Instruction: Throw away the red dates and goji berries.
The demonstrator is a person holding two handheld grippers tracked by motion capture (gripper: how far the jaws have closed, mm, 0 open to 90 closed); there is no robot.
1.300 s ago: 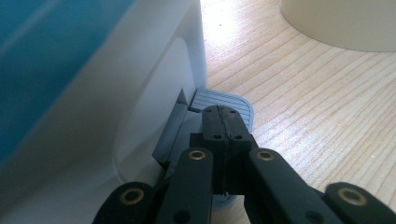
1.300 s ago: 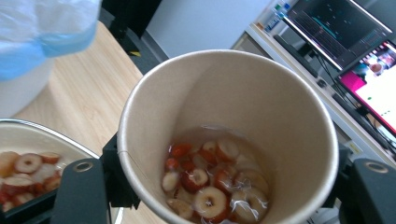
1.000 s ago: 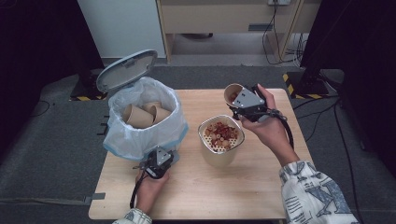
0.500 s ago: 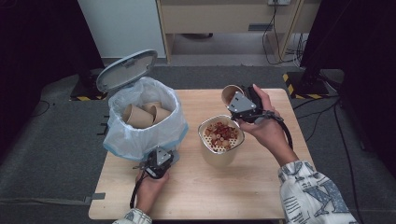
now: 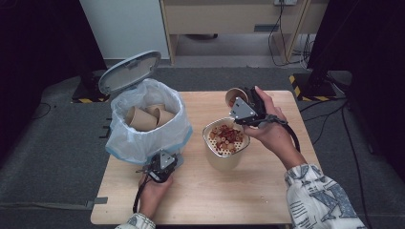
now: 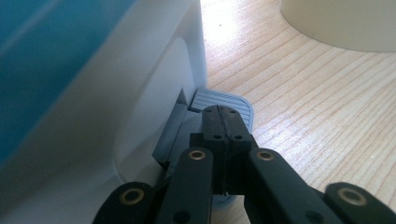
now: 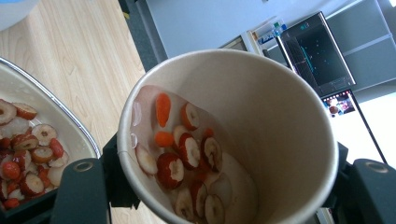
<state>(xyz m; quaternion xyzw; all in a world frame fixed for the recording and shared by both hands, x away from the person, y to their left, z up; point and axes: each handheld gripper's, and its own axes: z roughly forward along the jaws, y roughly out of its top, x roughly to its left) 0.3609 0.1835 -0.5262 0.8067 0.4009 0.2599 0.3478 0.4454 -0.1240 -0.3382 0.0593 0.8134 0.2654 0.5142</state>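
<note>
A brown paper cup [image 5: 235, 95] is clamped in my right gripper [image 5: 243, 107] and tipped over the table's far side. In the right gripper view the cup [image 7: 280, 107] sits between both jaws of my right gripper [image 7: 224, 191] with red and white dried fruit slices [image 7: 187, 158] inside. Just below it stands a cream tub [image 5: 223, 161] full of the same slices [image 5: 227, 137]. My left gripper [image 5: 166, 161] is shut, its tips resting on the grey pedal [image 6: 233, 100] of a white bin [image 5: 143, 140]; my left gripper's [image 6: 223, 112] jaws are pressed together with nothing between them.
The bin's lid [image 5: 130, 71] stands up and open, and several used paper cups [image 5: 143, 119] lie inside its plastic liner. The wooden table [image 5: 267, 200] is bare at the front right. Dark floor and cables surround the table.
The right gripper with the cup has shifted slightly left and nearer the tub. The left hand has stayed on the pedal and the lid has stayed up.
</note>
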